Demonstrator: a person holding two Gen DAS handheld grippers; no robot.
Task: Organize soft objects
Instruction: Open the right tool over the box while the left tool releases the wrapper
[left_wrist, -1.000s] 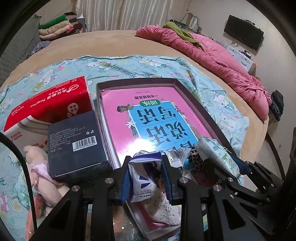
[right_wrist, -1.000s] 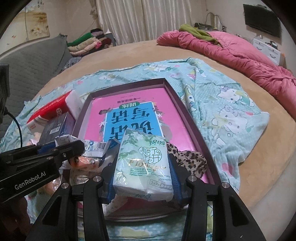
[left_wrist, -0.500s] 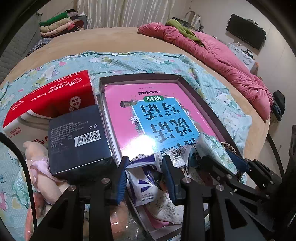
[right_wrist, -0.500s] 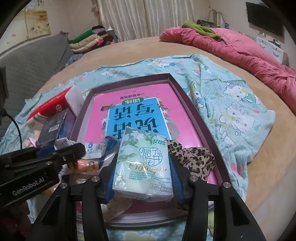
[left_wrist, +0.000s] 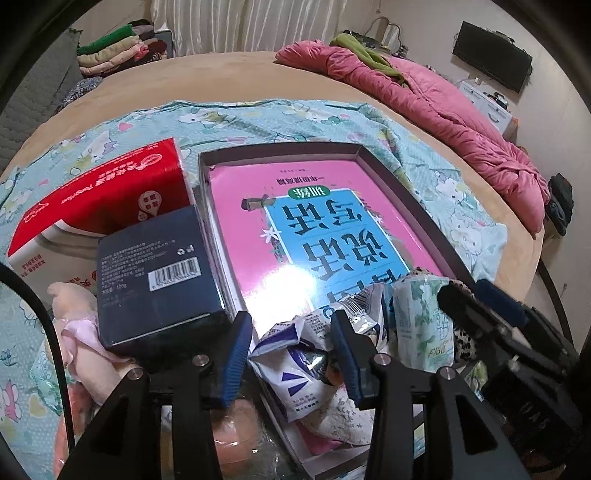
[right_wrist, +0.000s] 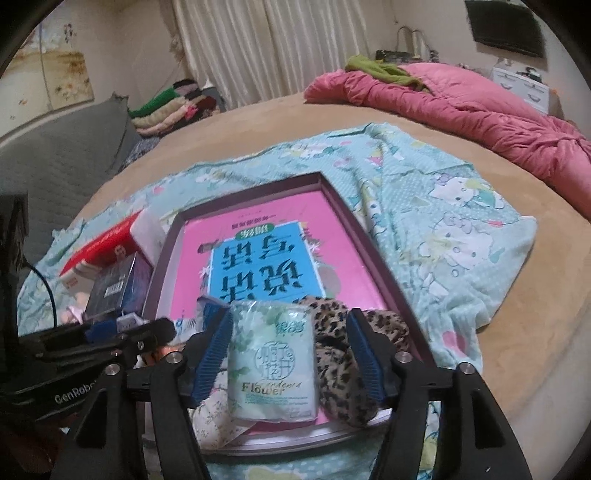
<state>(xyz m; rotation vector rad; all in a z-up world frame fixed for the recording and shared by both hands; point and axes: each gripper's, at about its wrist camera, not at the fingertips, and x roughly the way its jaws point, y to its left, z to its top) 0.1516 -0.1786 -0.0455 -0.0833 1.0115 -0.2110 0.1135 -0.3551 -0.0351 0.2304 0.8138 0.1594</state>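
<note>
My left gripper (left_wrist: 291, 354) hides the lower part of the blue-and-white packet (left_wrist: 295, 354); the tray's (right_wrist: 373, 236) near edge is covered by soft items.

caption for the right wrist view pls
Right gripper jaws opening around a green tissue pack set in the tray.

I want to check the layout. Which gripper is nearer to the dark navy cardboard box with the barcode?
Left. The left gripper is right beside the dark navy cardboard box, jaws opening around a crumpled white-and-blue packet. The right gripper is farther off, over the tray.
</note>
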